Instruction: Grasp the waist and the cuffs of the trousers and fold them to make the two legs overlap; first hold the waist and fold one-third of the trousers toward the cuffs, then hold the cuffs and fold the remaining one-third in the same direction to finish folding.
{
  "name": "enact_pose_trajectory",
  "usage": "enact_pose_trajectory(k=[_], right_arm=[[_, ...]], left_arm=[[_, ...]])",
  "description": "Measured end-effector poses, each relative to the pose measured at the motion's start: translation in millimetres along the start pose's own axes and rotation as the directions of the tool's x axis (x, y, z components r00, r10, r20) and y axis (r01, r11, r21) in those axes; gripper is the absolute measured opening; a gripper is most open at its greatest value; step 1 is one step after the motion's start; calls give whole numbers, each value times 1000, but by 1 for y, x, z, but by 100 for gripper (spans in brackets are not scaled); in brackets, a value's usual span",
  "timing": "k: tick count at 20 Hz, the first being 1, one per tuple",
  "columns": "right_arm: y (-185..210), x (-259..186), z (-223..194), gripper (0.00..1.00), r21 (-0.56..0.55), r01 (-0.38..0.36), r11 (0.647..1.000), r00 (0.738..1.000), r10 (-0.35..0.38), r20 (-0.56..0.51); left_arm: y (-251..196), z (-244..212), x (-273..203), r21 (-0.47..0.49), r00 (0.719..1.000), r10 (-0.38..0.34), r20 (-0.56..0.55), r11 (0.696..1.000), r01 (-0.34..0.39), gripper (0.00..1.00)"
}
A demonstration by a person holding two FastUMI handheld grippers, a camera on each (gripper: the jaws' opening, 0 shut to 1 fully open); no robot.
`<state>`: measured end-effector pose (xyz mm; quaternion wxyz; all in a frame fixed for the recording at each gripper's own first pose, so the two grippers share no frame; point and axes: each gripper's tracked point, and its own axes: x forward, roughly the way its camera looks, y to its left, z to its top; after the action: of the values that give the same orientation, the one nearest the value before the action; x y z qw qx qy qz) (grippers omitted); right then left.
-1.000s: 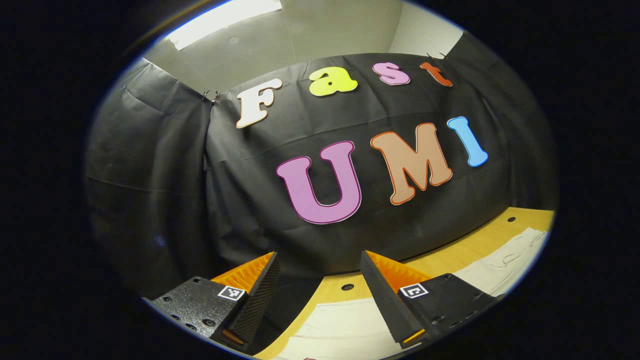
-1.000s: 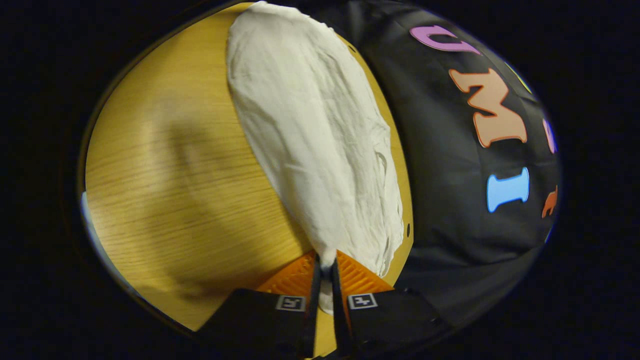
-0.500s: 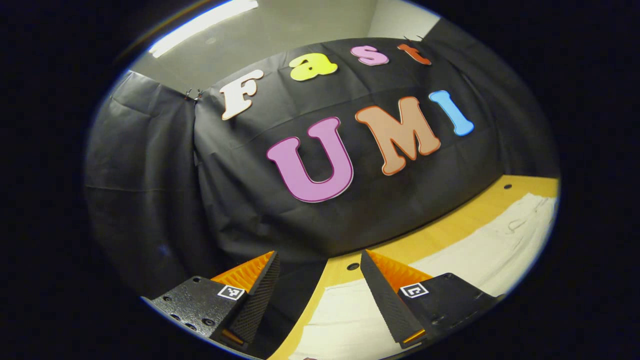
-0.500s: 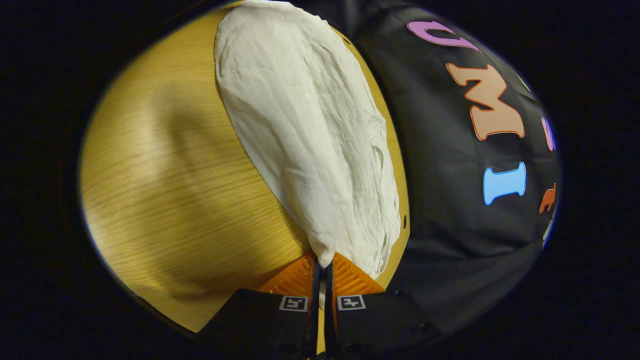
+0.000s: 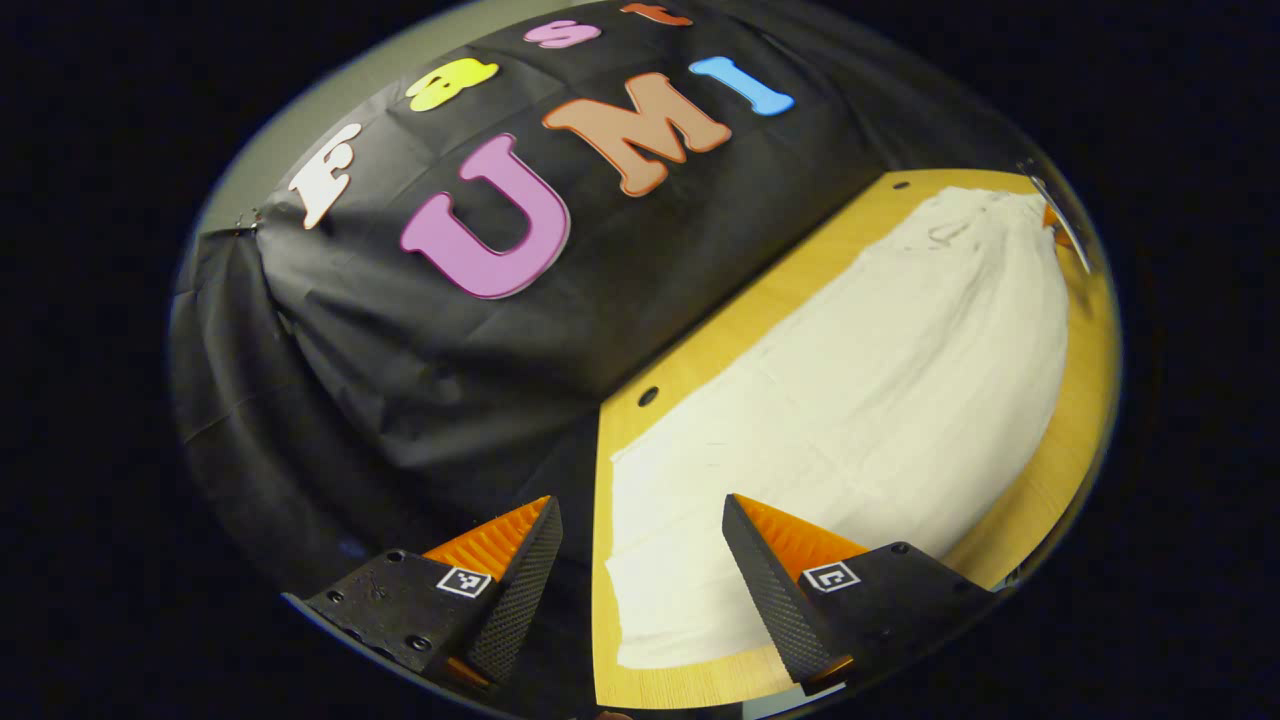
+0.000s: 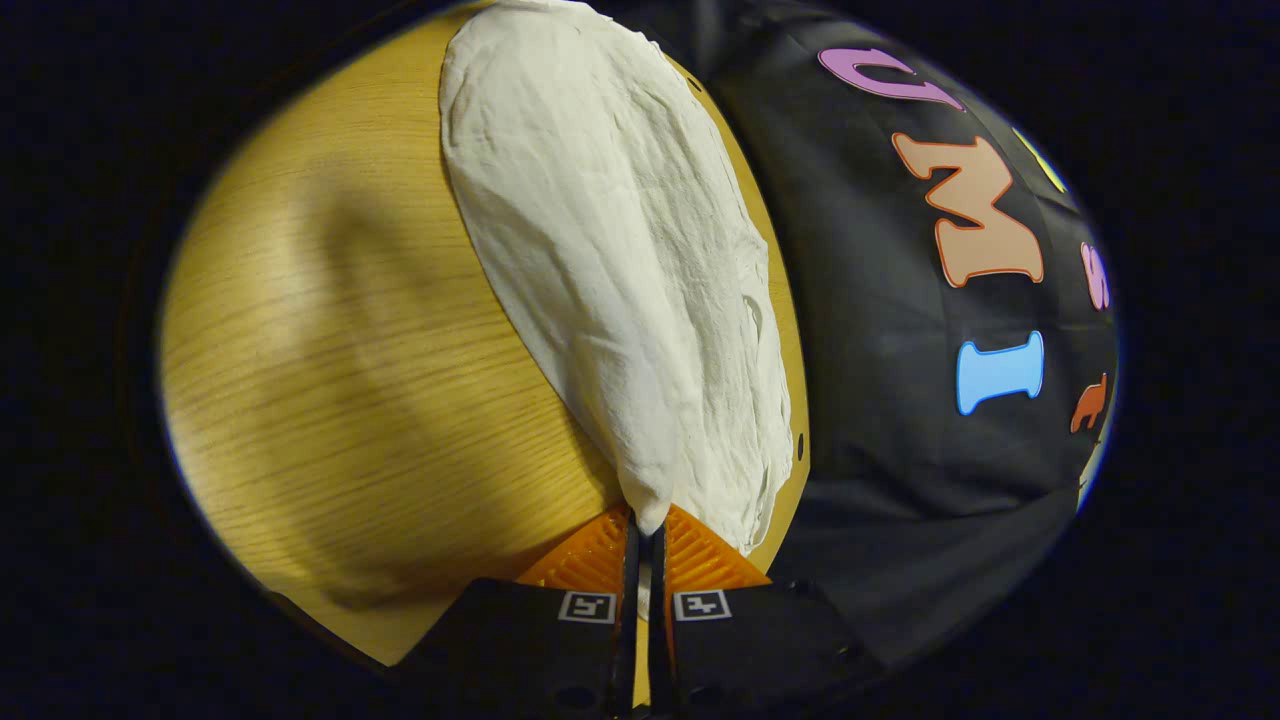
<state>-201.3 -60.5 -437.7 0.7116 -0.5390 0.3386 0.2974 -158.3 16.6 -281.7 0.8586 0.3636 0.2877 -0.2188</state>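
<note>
While a pinch of white cloth is clamped between both fingers of the right gripper [image 6: 642, 525], the left gripper [image 5: 640, 540] is held open above the near end of the trousers [image 5: 850, 400], with nothing between its fingers. The trousers are laid lengthwise on the wooden desk [image 6: 350, 380], close along its far edge beside the black cloth wall [image 5: 450, 340]. Which end is held, waist or cuffs, cannot be told. The step in hand is judged to be the taking of the two ends before a fold. Next, the left gripper would need to be lowered onto the near hem and closed. A small hole in the desk [image 5: 648, 397] is seen by the cloth's edge; nothing is seen in the way.
</note>
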Motion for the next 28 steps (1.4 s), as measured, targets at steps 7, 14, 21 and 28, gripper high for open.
enact_pose_trajectory(k=[7, 14, 21, 28], right_arm=[[-1, 1, 0, 7, -13, 16, 1000, 1000, -16, 9], [-1, 0, 0, 7, -14, 28, 1000, 1000, -28, 12], [-1, 1, 0, 7, -14, 30, 999, 999, -30, 17], [-1, 2, -1, 7, -9, 34, 999, 999, -33, 18]], left_arm=[[-43, -58, -3, 254, 982, -139, -130, 953, 168, 97], [-67, -95, -12, 328, 937, -257, -237, 886, 326, 97], [-76, -96, 2, 400, 919, -298, -257, 833, 382, 94], [-79, -91, 25, 435, 915, -299, -272, 810, 394, 87]])
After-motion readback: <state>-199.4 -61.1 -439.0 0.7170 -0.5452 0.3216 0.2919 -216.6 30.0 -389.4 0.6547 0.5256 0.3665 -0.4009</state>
